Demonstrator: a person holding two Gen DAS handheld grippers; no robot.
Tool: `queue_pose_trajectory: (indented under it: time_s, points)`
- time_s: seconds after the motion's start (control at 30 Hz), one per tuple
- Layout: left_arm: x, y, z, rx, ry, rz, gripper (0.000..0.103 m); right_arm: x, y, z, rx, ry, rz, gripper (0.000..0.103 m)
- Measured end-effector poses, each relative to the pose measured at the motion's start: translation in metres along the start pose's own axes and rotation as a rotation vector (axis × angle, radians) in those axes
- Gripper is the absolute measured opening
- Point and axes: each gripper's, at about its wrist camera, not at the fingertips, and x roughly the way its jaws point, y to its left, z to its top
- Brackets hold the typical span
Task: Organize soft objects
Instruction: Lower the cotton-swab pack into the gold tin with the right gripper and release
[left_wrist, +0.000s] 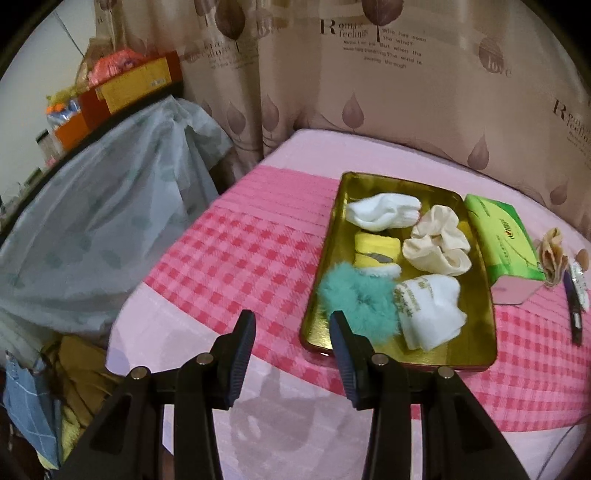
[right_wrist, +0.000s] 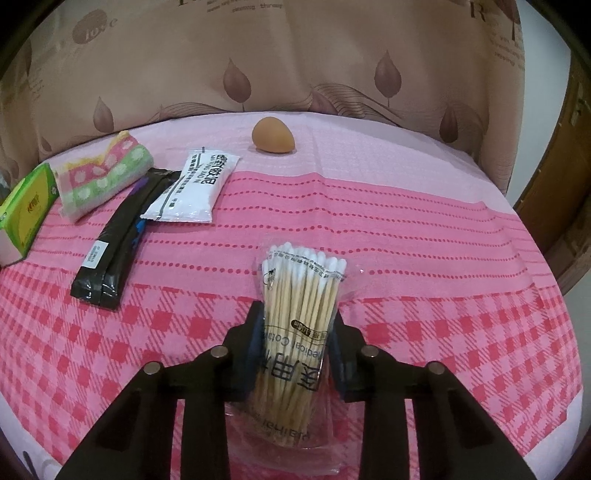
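A gold tin tray (left_wrist: 476, 343) lies on the pink checked cloth. In it are a white sock (left_wrist: 384, 212), a cream scrunchie (left_wrist: 437, 240), a yellow folded item (left_wrist: 376, 251), a teal fluffy scrunchie (left_wrist: 354, 299) and another white sock (left_wrist: 428, 310). My left gripper (left_wrist: 293, 332) is open and empty, just left of the tray's near corner. My right gripper (right_wrist: 295, 332) is shut on a clear bag of cotton swabs (right_wrist: 299, 317), held above the cloth.
A green tissue box (left_wrist: 502, 240) (right_wrist: 26, 210) stands right of the tray. A folded patterned towel (right_wrist: 103, 177), black packets (right_wrist: 118, 236), a white packet (right_wrist: 195, 188) and a brown egg (right_wrist: 273, 134) lie on the cloth. A curtain hangs behind. A covered shelf (left_wrist: 110, 206) stands left.
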Motion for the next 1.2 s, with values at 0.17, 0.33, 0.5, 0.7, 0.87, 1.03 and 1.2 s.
queue_pose_trajectory:
  time_s: [0.17,0.33,0.5,0.7,0.87,1.03,1.2]
  points:
    - [0.003,0.001,-0.002,0.000,-0.004,0.017,0.042,-0.005,0.004,0.004,0.025,0.010,-0.001,0.026]
    - [0.006,0.015,-0.001,-0.071,0.005,0.004,0.042,-0.029,0.024,0.022,0.013,-0.041,0.022,0.026]
    - [0.006,0.024,-0.001,-0.116,0.001,0.008,0.042,-0.062,0.073,0.049,-0.078,-0.097,0.113,0.026]
    - [0.009,0.028,-0.001,-0.129,0.007,0.012,0.042,-0.091,0.162,0.063,-0.226,-0.126,0.279,0.026]
    - [0.011,0.033,-0.001,-0.148,0.013,0.018,0.042,-0.107,0.234,0.066,-0.332,-0.130,0.392,0.026]
    - [0.011,0.035,-0.001,-0.153,0.014,0.020,0.042,-0.110,0.299,0.067,-0.420,-0.120,0.476,0.026]
    - [0.010,0.034,0.000,-0.147,0.003,0.024,0.042,-0.101,0.354,0.068,-0.487,-0.091,0.522,0.026]
